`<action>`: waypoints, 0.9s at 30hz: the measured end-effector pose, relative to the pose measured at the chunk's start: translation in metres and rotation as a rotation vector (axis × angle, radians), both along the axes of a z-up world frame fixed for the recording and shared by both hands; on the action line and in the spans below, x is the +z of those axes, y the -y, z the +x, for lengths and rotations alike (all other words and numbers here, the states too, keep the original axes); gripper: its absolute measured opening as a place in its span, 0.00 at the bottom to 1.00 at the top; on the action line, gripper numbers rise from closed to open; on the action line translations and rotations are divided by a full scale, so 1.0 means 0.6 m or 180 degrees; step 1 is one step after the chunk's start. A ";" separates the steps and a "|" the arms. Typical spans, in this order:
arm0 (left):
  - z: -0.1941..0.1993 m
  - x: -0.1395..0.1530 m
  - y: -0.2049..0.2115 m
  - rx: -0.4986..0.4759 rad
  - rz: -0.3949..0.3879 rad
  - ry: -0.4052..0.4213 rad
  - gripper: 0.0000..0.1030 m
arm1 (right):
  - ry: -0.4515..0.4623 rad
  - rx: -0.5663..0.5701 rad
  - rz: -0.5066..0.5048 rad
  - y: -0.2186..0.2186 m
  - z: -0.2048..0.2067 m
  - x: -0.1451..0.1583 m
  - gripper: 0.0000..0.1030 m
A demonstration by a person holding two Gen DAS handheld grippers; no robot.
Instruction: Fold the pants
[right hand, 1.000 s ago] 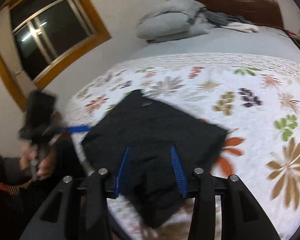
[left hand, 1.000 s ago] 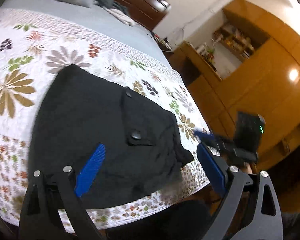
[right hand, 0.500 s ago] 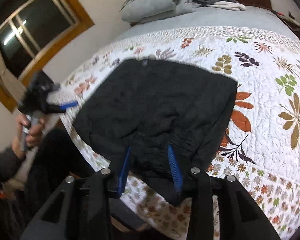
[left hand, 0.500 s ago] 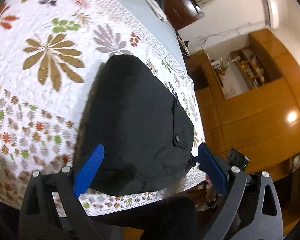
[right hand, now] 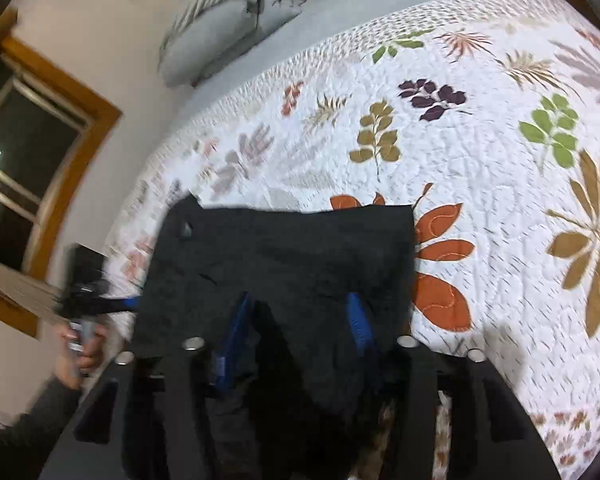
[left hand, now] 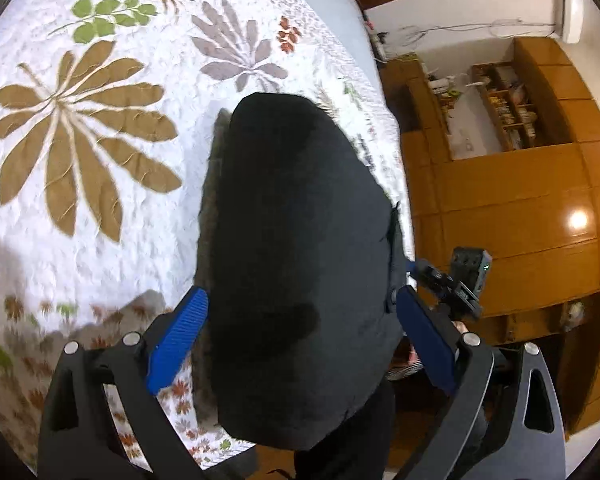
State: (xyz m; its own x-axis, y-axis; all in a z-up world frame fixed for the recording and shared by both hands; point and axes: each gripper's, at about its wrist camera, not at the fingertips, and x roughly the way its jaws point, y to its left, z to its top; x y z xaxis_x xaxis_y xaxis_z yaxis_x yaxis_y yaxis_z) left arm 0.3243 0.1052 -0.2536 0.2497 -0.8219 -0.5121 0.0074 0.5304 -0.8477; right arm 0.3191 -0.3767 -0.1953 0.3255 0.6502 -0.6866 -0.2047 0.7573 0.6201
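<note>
The black pants lie in a folded bundle near the bed's foot edge on the floral quilt. My left gripper is open, with its blue fingers on either side of the bundle's near end. In the right wrist view the pants fill the lower middle. My right gripper has its fingers partly apart with black cloth bunched between them; it holds the near edge of the pants. The right gripper also shows in the left wrist view, at the bundle's far side.
The quilt covers the bed, with grey pillows at its head. A wooden wardrobe and shelves stand beyond the bed's foot. A window with a wooden frame is on the left wall.
Both grippers have moved in closer over the pants. The bundle looks narrower and more compact, and its near end now sits between my left gripper's fingers.
</note>
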 end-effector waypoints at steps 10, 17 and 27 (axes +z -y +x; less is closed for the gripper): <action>0.043 -0.024 0.030 -0.0558 -0.0265 0.0015 0.93 | -0.1041 -0.0098 0.0812 0.092 -0.033 -0.090 0.97; 0.065 -0.037 0.039 -0.0565 -0.0318 -0.0060 0.96 | -0.1175 0.0231 0.0955 0.027 -0.018 -0.129 0.97; 0.076 -0.048 0.048 -0.0815 -0.0053 -0.0225 0.96 | -0.1138 0.0290 0.1017 0.027 -0.024 -0.135 0.96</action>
State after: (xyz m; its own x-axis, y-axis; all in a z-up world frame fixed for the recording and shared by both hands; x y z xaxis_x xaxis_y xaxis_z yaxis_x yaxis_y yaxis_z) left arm 0.3699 0.0762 -0.2824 -0.0034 -0.8621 -0.5067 0.0800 0.5049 -0.8595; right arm 0.3046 -0.3931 -0.2762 0.0377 0.8615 -0.5063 0.0070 0.5064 0.8623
